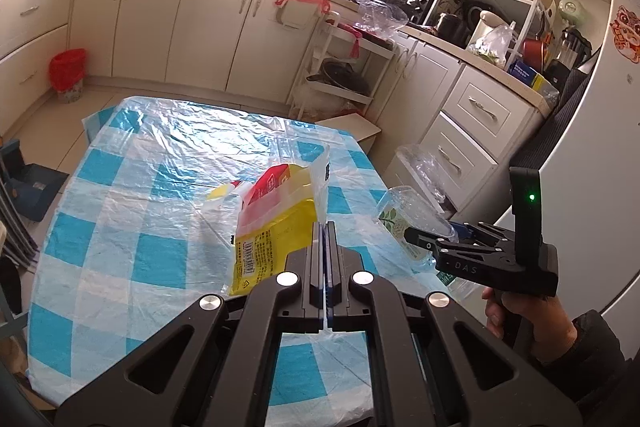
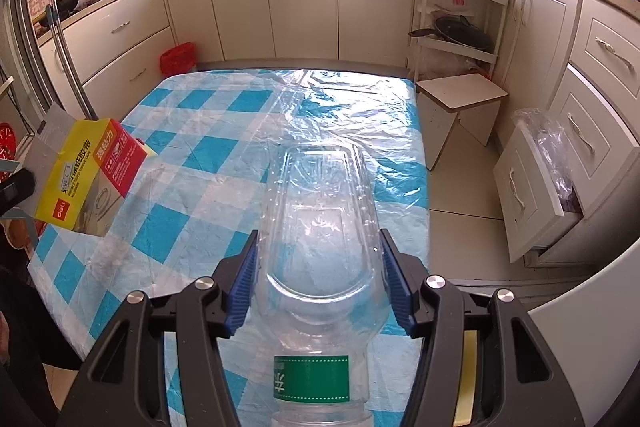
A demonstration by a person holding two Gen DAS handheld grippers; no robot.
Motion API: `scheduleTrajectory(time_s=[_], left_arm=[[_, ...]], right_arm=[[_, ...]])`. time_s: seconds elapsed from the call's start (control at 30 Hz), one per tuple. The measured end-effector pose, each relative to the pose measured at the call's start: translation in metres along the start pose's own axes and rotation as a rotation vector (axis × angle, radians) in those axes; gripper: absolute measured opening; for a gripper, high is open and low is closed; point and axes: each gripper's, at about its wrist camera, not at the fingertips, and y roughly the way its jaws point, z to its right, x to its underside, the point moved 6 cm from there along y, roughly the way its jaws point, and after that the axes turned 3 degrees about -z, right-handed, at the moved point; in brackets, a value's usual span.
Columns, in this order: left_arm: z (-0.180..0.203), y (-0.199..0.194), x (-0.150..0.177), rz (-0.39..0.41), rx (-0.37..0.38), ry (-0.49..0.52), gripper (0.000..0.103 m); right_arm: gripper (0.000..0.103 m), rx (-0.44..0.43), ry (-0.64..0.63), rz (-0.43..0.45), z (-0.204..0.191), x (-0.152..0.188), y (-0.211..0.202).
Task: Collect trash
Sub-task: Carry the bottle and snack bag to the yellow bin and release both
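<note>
My left gripper (image 1: 324,227) is shut on the edge of a yellow and red cardboard box (image 1: 276,227), which it holds just above the checked table. In the right wrist view that box (image 2: 84,175) hangs at the far left. A clear plastic bottle (image 2: 320,227) with a green label sits between the blue pads (image 2: 244,279) of my right gripper (image 2: 318,267); the pads press on its sides, base pointing away. From the left wrist view, the right gripper (image 1: 416,239) and the bottle (image 1: 400,215) are at the table's right edge, in a person's hand.
The table (image 2: 192,155) carries a blue and white checked plastic cloth. A bin with a red liner (image 2: 178,61) stands on the floor beyond it. A white bin with a clear bag (image 2: 548,147) and a small stool (image 2: 456,107) are to the right, by the cabinets.
</note>
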Motion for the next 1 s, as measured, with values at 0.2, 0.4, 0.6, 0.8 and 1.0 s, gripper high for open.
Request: scheduleTrajectory(time_s=[0.2, 0.4, 0.6, 0.8, 1.0], left_arm=[[0.026, 0.016, 0.006, -0.027, 0.021, 0.031, 0.001], [0.046, 0.029, 0.011, -0.043, 0.015, 0.074, 0.001], [0.071, 0.038, 0.013, -0.050, 0.022, 0.122, 0.001], [0.101, 0.047, 0.015, -0.060, 0.054, 0.164, 0.001], [0.139, 0.060, 0.006, -0.067, 0.130, 0.175, 0.001]], right_arm=[[0.056, -0.003, 0.030, 0.010, 0.013, 0.002, -0.003], [0.056, -0.001, 0.051, 0.014, 0.024, 0.004, -0.008], [0.056, 0.020, 0.099, 0.016, 0.048, 0.007, -0.013], [0.056, 0.077, 0.135, -0.011, 0.076, 0.016, -0.015], [0.056, 0.182, 0.170, -0.069, 0.114, 0.030, -0.011]])
